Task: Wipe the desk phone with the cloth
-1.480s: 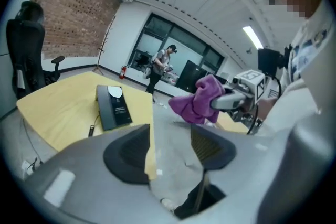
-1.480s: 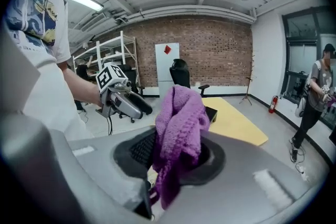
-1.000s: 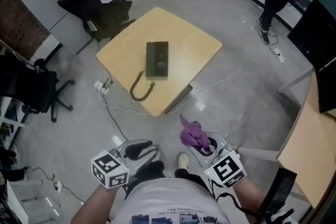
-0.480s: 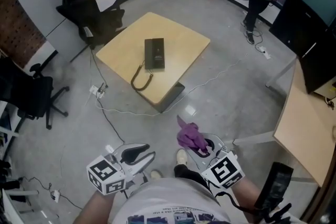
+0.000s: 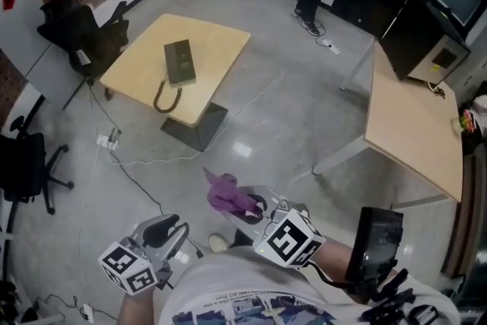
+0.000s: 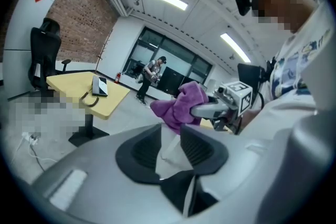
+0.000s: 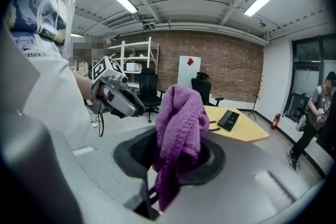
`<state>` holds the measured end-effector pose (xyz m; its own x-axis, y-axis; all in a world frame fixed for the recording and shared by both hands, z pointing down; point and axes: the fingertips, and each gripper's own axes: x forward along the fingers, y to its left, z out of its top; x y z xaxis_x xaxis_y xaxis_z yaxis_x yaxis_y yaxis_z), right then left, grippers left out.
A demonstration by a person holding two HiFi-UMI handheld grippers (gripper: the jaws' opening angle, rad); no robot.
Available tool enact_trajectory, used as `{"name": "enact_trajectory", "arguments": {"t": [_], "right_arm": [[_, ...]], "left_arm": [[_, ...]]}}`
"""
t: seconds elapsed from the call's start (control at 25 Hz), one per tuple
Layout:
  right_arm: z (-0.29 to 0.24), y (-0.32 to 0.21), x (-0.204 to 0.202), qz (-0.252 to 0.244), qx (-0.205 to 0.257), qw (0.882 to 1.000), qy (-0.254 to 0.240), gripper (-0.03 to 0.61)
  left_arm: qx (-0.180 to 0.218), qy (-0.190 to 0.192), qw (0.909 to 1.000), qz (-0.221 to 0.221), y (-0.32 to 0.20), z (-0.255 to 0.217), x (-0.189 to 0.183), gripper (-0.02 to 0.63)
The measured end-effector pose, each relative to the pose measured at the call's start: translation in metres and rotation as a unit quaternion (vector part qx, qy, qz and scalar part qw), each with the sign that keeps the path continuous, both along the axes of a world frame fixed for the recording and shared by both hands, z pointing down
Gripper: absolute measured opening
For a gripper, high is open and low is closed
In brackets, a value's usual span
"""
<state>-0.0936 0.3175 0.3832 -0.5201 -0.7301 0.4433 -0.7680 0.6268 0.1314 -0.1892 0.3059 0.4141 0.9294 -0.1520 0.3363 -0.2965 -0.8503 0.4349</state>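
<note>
Head view: one phone; right gripper pinches one cloth; left gripper closed, empty.

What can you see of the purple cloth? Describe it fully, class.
The purple cloth is a small, fluffy, towel-like rag, bunched up rather than spread flat. The right gripper is shut on its middle: one bundle stands up past the jaws and a tail hangs below them. It is held in the air over the grey floor, far from the desk phone on the wooden table. Only that gripper touches it.
</note>
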Motion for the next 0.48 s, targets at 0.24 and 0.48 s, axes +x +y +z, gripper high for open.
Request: {"name": "enact_trajectory", "arguments": {"t": [0.24, 0.48], "right_arm": [[-0.004, 0.012, -0.02, -0.004, 0.008, 1.0, 0.012, 0.103], [-0.002, 0.02, -0.022, 0.004, 0.001, 1.0, 0.022, 0.103]], "left_arm": [[0.01, 0.001, 0.9999, 0.008, 0.009, 0.001, -0.01, 0.124], [0.008, 0.0, 0.9998, 0.018, 0.015, 0.004, -0.011, 0.124]]}}
